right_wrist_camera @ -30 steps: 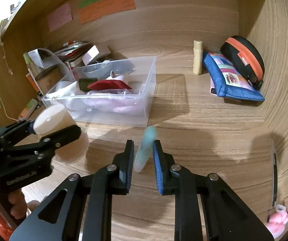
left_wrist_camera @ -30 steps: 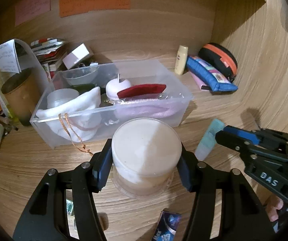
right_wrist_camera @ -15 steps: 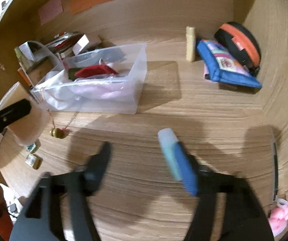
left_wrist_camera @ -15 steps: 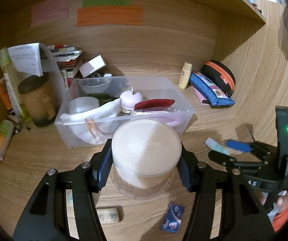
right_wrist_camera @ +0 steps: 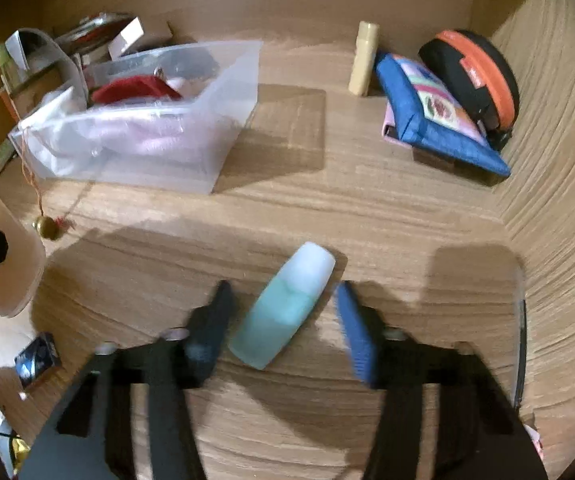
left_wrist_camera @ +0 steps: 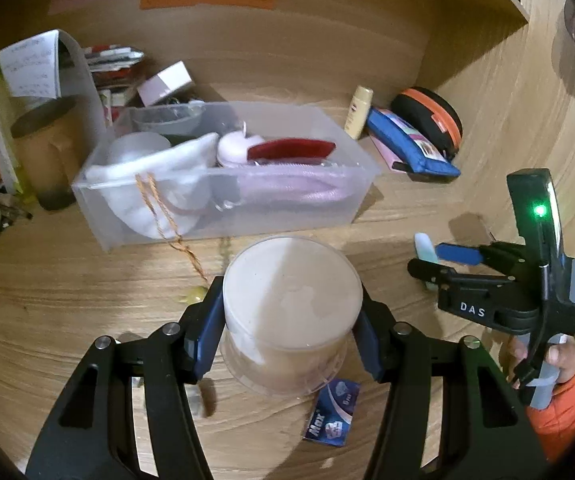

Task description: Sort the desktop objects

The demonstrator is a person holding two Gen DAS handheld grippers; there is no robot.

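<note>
Frosted matt plastic tube (right_wrist_camera: 283,308) between right fingers (right_wrist_camera: 355,336); translucent plastic tub (left_wrist_camera: 291,312) between left fingers (left_wrist_camera: 207,332); wood-grain desk (right_wrist_camera: 367,208) beneath.

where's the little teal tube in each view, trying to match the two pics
Left wrist view: the teal tube is at the right edge, partly hidden behind the right gripper, right of the round container that the left gripper holds.
Right wrist view: the tube lies low centre on the desk between the closing jaws, not yet pinched.
Shared landmark: the clear plastic bin, up-left of the tube in both.
</note>
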